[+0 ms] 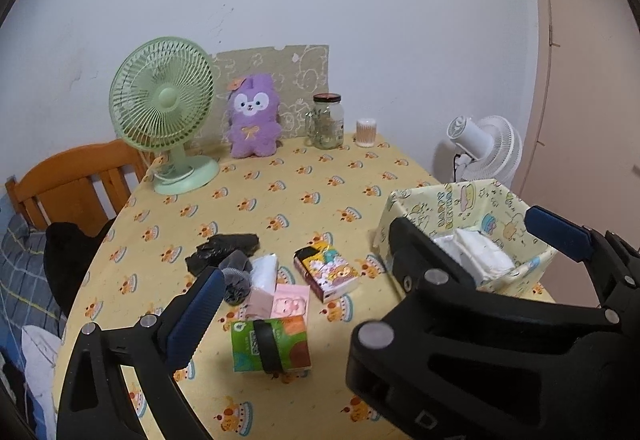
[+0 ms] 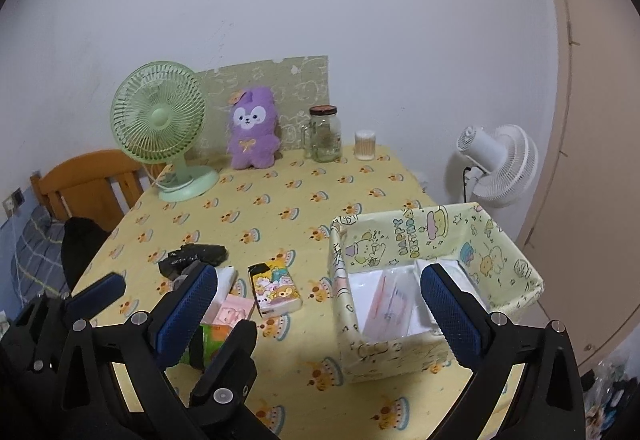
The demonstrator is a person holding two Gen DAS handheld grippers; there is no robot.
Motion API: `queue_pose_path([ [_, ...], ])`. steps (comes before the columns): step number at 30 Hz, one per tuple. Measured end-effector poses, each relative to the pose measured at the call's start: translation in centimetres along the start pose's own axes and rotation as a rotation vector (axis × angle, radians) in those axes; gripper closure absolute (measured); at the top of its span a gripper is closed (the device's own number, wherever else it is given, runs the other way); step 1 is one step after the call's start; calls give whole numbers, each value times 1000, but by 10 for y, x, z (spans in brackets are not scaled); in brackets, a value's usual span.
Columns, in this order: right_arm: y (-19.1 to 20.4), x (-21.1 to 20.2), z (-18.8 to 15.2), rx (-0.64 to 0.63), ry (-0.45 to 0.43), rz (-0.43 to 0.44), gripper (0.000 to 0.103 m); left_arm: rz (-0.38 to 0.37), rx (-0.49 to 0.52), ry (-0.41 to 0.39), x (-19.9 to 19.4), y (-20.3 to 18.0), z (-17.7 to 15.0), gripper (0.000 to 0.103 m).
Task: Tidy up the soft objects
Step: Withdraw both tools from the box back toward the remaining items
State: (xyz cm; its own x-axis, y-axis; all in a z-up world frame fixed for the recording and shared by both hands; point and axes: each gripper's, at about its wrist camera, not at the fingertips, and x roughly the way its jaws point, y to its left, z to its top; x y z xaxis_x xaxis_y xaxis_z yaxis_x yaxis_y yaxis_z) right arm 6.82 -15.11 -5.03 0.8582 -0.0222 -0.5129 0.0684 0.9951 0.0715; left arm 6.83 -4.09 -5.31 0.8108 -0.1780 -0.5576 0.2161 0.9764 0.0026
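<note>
A yellow patterned box [image 2: 404, 240] stands at the right of the table with white soft packs [image 2: 390, 300] inside. Left of it lie a cartoon tissue pack [image 1: 326, 270], a pink pack [image 1: 286, 300], a white pack [image 1: 264, 272], a green pack with a black band [image 1: 272, 344], a grey fabric piece [image 1: 236, 276] and a black crumpled bag [image 1: 224, 248]. My left gripper [image 1: 320, 316] is open above the green pack, holding nothing. My right gripper [image 2: 318, 292] is open at the box's left wall, empty. Its black body hides my left gripper's right finger.
A purple plush [image 1: 252, 119], a green desk fan [image 1: 164, 107], a glass jar [image 1: 327, 121] and a cotton swab tub [image 1: 366, 131] line the back by the wall. A white fan [image 1: 488, 147] stands beyond the table. At the left is a wooden chair [image 1: 76, 175].
</note>
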Motion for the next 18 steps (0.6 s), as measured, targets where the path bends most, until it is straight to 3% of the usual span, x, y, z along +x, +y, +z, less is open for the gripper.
queue_pose_path([
  [7,19,12,-11,-45,27,58,0,47,2,-1,2,14,-14,2],
  [18,43,40,-31,-85,66,138,8,58,-57,86,26,40,-38,2],
])
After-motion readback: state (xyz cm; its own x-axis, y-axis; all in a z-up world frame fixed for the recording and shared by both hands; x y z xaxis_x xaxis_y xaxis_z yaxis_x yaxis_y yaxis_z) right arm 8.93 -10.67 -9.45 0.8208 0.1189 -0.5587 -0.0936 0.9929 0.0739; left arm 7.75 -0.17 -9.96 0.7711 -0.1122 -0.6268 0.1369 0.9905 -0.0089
